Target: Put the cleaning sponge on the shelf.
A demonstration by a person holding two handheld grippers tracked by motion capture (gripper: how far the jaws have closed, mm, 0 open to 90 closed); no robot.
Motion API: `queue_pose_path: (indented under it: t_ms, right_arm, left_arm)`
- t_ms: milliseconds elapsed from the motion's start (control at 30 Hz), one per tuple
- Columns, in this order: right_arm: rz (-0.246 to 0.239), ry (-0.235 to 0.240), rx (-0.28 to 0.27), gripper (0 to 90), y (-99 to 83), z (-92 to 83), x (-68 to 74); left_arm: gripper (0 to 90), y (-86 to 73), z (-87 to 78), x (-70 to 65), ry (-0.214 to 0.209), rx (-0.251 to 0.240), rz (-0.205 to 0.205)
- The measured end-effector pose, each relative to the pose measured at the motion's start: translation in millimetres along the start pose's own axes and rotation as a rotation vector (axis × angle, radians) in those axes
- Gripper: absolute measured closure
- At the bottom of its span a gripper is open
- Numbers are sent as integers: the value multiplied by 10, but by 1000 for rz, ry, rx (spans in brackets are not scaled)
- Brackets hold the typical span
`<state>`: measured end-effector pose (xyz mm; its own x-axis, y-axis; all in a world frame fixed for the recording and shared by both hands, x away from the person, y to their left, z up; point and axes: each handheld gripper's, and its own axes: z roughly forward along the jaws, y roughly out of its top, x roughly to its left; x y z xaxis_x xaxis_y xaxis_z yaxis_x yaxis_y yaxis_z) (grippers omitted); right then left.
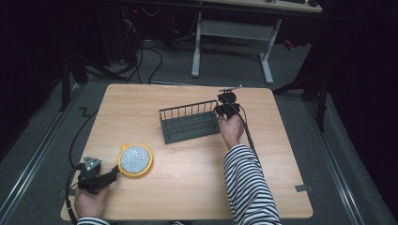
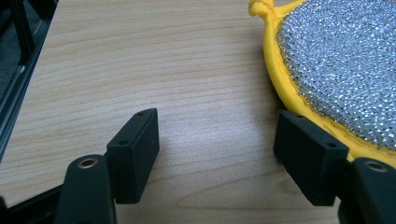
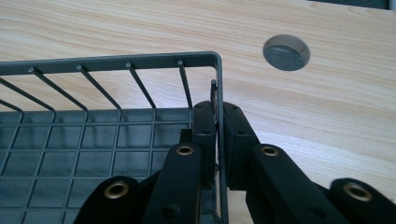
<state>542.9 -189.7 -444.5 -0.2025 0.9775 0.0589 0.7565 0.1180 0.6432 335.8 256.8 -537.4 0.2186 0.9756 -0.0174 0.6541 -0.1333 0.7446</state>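
A dark grey wire rack (image 1: 190, 123) stands in the middle of the wooden table (image 1: 187, 183). My right gripper (image 1: 224, 109) is at the rack's right end, shut on the thin end wall (image 3: 219, 93) of the rack (image 3: 93, 140), one jaw inside and one outside. A round silver scouring pad with a yellow rim (image 1: 135, 160) lies near the table's front left. My left gripper (image 1: 109, 177) sits just left of it, open. In the left gripper view the pad (image 2: 341, 70) lies at the right, its yellow rim touching the right finger (image 2: 308, 154); bare wood lies between the jaws.
A round cable hole (image 3: 286, 52) in the tabletop lies beyond the rack's corner. The table's left edge (image 2: 28, 88) is close to my left gripper. A white-legged desk (image 1: 234, 42) and floor cables stand behind the table.
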Motion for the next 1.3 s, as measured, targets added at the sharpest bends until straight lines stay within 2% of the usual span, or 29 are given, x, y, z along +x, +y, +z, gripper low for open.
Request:
queue_pose_path:
  t_ms: [100, 133, 167, 200, 300, 367, 433, 467, 700, 1033, 1067, 1133, 1167, 1233, 1300]
  right_arm:
    - [-1, 5, -1, 851, 2, 4, 19]
    - [4, 22, 2, 741, 3, -1, 12]
    - [4, 22, 2, 741, 3, -1, 12]
    - [13, 33, -11, 628, 0, -34, -11]
    - [29, 51, -48, 530, -11, -125, -61]
    - [23, 72, -67, 497, -28, -207, -101]
    - [10, 68, -77, 488, -43, -248, -116]
    - [-4, 70, -98, 479, -80, -335, -158]
    - [-15, 97, -151, 471, -268, -595, -336]
    - [-59, 125, -142, 456, -740, -865, -552]
    - [-66, 120, -134, 456, -858, -888, -592]
    - [-68, 119, -124, 455, -906, -893, -617]
    - [-75, 105, -125, 456, -1017, -912, -664]
    - [-87, 89, -113, 455, -1088, -924, -684]
    - [-95, 84, -124, 457, -1134, -932, -693]
  left_arm:
    - [317, 0, 0, 0, -1, 0, 0]
    - [314, 0, 1, 0, -2, 0, 0]
    - [313, 0, 1, 0, -2, 0, 0]
    - [311, 0, 1, 1, -3, 0, 1]
    - [309, 0, 2, 1, -4, 0, 1]
    - [309, 0, 2, 0, -4, 0, 1]
    - [309, 0, 1, 0, -3, 0, 1]
    - [309, 1, 1, -1, -3, 1, 1]
    - [309, 1, 2, -3, -2, 1, 0]
    - [279, -1, 0, 5, 6, 3, -17]
    - [278, -1, -2, 8, 5, 5, -17]
    - [276, -1, -2, 9, 4, 5, -18]
    - [273, -2, -3, 13, 1, 3, -21]
    - [272, -3, -5, 29, -12, -2, -34]
    - [270, -3, -5, 33, -17, -2, -35]
